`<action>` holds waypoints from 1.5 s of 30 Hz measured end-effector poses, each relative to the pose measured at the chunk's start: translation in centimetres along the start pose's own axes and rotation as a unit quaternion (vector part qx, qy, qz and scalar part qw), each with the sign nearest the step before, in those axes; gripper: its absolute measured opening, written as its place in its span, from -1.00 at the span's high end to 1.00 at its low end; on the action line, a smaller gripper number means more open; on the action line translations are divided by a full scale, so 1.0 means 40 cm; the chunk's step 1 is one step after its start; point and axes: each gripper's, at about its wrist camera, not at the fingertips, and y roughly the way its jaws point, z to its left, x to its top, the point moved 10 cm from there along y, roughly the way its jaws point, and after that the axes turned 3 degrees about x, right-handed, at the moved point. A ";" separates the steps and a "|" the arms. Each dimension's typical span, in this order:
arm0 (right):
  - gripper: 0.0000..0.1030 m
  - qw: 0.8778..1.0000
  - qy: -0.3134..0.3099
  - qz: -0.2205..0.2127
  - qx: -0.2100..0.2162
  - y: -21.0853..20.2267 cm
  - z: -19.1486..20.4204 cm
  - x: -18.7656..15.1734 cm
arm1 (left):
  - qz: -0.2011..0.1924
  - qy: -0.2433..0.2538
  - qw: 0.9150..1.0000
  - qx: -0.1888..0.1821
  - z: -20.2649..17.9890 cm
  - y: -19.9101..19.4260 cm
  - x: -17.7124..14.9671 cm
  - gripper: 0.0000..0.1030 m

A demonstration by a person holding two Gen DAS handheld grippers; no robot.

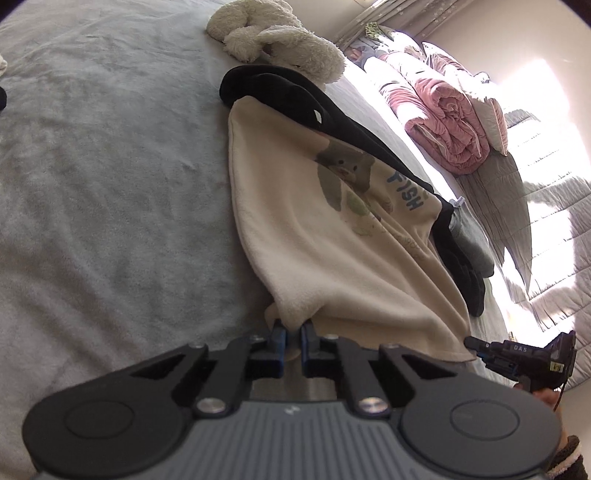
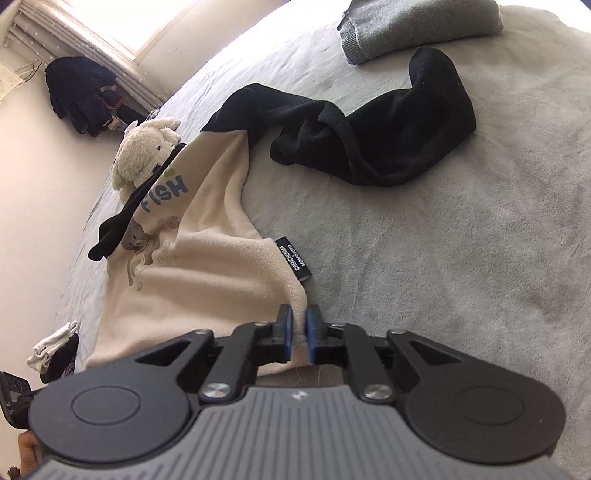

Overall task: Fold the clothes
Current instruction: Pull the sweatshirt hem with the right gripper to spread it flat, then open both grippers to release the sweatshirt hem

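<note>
A cream fleece sweater with black sleeves and a bear print reading "FISH" lies stretched over the grey bedspread. My left gripper is shut on one corner of its hem. My right gripper is shut on the other hem corner of the cream sweater, near a black label. The right gripper also shows at the lower right of the left wrist view. One black sleeve lies crumpled on the bed beyond the right gripper. The hem hangs taut between both grippers.
A white plush toy lies at the sweater's collar end. A folded grey garment sits farther along the bedspread. Pink and grey quilts are piled beside the bed. Dark clothes hang by the window. A small white and black cloth lies at the left.
</note>
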 end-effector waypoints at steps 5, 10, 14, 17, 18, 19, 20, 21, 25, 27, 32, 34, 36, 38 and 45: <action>0.88 1.000 -0.012 -0.001 -0.003 -0.035 0.003 0.012 | -0.014 -0.026 0.999 -0.025 -0.047 -0.058 0.009 0.90; 0.89 1.000 -0.022 -0.002 -0.005 -0.093 0.011 0.031 | -0.016 -0.033 0.998 -0.047 -0.094 -0.126 0.000 0.92; 0.89 0.999 -0.048 0.011 -0.010 -0.148 0.030 0.021 | -0.011 -0.025 0.998 -0.059 -0.117 -0.177 -0.025 0.93; 0.89 0.997 -0.068 0.021 -0.011 -0.191 0.041 0.005 | -0.004 -0.019 0.998 -0.062 -0.122 -0.208 -0.059 0.94; 0.89 0.997 -0.073 0.024 -0.011 -0.205 0.043 -0.001 | -0.001 -0.017 0.998 -0.061 -0.122 -0.214 -0.070 0.94; 0.89 0.997 -0.078 0.027 -0.010 -0.219 0.045 -0.008 | 0.002 -0.015 0.998 -0.060 -0.121 -0.222 -0.084 0.94; 0.89 0.996 -0.083 0.030 -0.010 -0.232 0.047 -0.014 | 0.007 -0.011 0.998 -0.059 -0.120 -0.229 -0.100 0.94; 0.89 0.996 -0.087 0.032 -0.011 -0.243 0.048 -0.023 | 0.010 -0.008 0.998 -0.058 -0.119 -0.236 -0.114 0.94; 0.89 0.993 -0.104 0.044 -0.017 -0.272 0.044 -0.055 | 0.022 0.004 0.999 -0.050 -0.109 -0.254 -0.160 0.94; 0.89 0.993 -0.108 0.054 -0.018 -0.273 0.039 -0.074 | 0.029 0.009 0.999 -0.043 -0.100 -0.259 -0.182 0.94; 0.89 0.989 -0.116 0.081 -0.028 -0.251 0.017 -0.122 | 0.058 0.021 0.998 -0.019 -0.077 -0.230 -0.231 0.95; 0.89 0.988 -0.115 0.094 -0.035 -0.232 0.002 -0.138 | 0.075 0.023 0.997 -0.003 -0.063 -0.202 -0.250 0.94; 0.88 0.987 -0.114 0.105 -0.045 -0.212 -0.015 -0.151 | 0.090 0.025 0.995 0.015 -0.047 -0.173 -0.264 0.94; 0.88 0.985 -0.118 0.113 -0.057 -0.194 -0.029 -0.162 | 0.099 0.027 0.994 0.028 -0.033 -0.151 -0.270 0.94; 0.72 0.979 -0.136 0.129 -0.082 -0.162 -0.044 -0.174 | 0.104 0.044 0.993 0.047 -0.024 -0.131 -0.260 0.76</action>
